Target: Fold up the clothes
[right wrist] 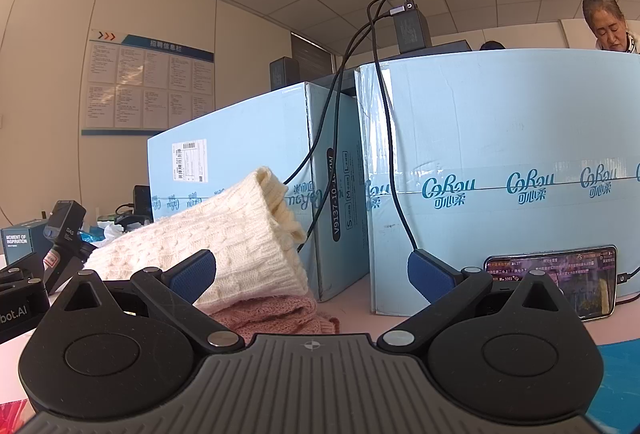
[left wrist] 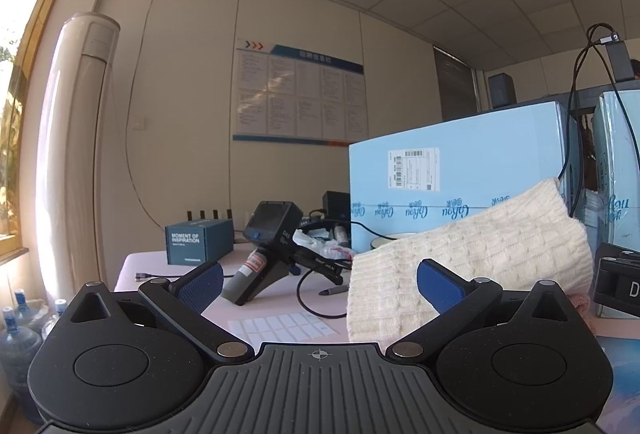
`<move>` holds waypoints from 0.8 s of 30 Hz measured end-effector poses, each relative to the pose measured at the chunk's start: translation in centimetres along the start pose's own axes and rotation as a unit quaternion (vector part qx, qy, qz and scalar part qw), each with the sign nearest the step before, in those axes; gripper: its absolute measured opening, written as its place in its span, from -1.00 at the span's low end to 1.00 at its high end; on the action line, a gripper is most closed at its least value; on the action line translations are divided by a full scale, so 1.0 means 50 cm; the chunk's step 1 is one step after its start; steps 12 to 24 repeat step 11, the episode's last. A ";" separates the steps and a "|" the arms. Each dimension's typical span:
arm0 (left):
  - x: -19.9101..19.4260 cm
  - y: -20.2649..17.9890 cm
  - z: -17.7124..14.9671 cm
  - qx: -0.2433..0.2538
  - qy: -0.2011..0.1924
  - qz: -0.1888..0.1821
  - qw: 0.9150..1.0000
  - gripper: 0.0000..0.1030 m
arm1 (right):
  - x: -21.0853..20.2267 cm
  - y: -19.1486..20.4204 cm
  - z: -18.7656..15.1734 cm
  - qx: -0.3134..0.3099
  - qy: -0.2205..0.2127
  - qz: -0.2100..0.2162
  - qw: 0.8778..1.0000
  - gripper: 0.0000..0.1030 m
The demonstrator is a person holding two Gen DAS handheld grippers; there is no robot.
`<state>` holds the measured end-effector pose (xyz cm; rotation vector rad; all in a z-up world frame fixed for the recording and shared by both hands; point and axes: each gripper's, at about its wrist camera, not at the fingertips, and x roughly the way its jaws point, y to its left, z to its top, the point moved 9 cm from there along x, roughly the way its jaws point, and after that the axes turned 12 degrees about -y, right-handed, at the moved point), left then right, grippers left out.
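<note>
Between the blue-padded fingers of the left claw [left wrist: 320,282], which stand spread wide and released, nothing is gripped. Just beyond its right finger lies the cream cable-knit sweater [left wrist: 468,258], folded into a bundle on the pale pink table [left wrist: 276,308]; the finger overlaps the knit in view, but contact cannot be confirmed. A sheet of white labels [left wrist: 284,326] lies flat on the table ahead of the left claw.

The right claw [right wrist: 312,276] is likewise released, fingers wide apart and empty. Its left finger sits in front of the cream sweater, which rests on top of a pink knitted garment [right wrist: 276,314]. Both garments lie on the table directly before two light blue cardboard cartons [right wrist: 500,162].

A smartphone with a lit screen [right wrist: 560,280] leans against the nearer carton, with a black cable [right wrist: 384,138] running down the carton face. To the far left stand a black handheld device on a stand [left wrist: 268,230] and a teal printed box [left wrist: 199,240].
</note>
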<state>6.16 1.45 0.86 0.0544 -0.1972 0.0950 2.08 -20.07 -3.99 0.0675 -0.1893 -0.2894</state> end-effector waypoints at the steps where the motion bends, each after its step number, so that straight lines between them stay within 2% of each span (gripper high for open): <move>1: 0.000 0.000 0.000 0.000 0.000 0.000 1.000 1.00 | 0.000 0.000 0.000 0.000 0.000 0.000 1.000 1.00; 24: 0.003 -0.001 -0.003 -0.001 0.006 -0.001 1.000 1.00 | 0.001 -0.001 -0.001 0.001 0.001 0.000 1.000 1.00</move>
